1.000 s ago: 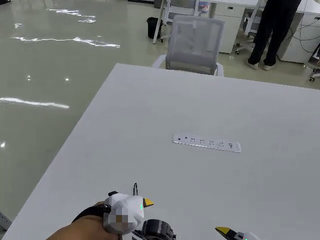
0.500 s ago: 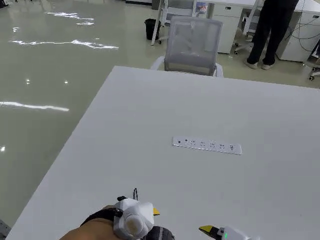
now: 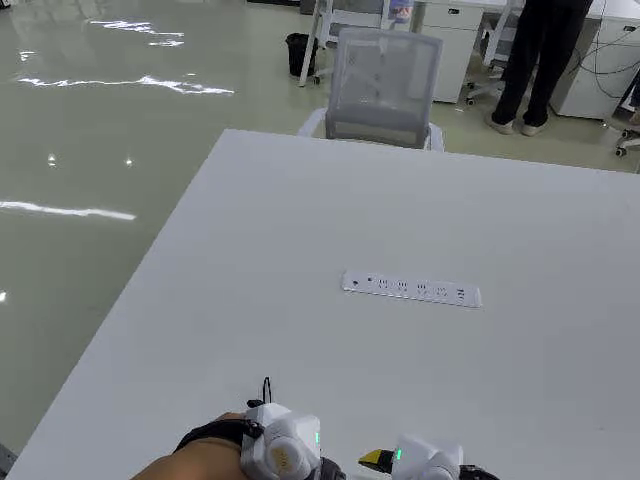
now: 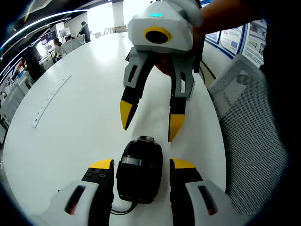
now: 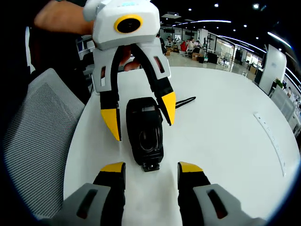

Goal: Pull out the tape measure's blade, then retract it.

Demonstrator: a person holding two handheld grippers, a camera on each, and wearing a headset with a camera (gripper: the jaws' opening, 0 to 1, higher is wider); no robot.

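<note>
a: while the tape measure (image 4: 139,169) lies flat on the white table (image 4: 70,132), close to its edge, the left gripper (image 4: 142,165) has its jaws spread to either side of the black case. a sliver of table shows beside one jaw in the right gripper view, so i'd call it straddling, not clamping.

b: and the right gripper (image 4: 149,120)?

a: it faces the left one from the other end, jaws well apart, holding nothing, tips just beside the case's end. no blade is drawn out that i can see.

b: so what goes wrong from here?

a: if the left closes off-centre or weakly, the smooth case may twist or slide once the right pulls. the hook at the blade's end is too small to make out, so those wide tips could miss it or slip off, and the blade would snap back.

b: the cord (image 5: 188,100)?

a: it trails loose behind the case, and a jaw could snag it.
</note>
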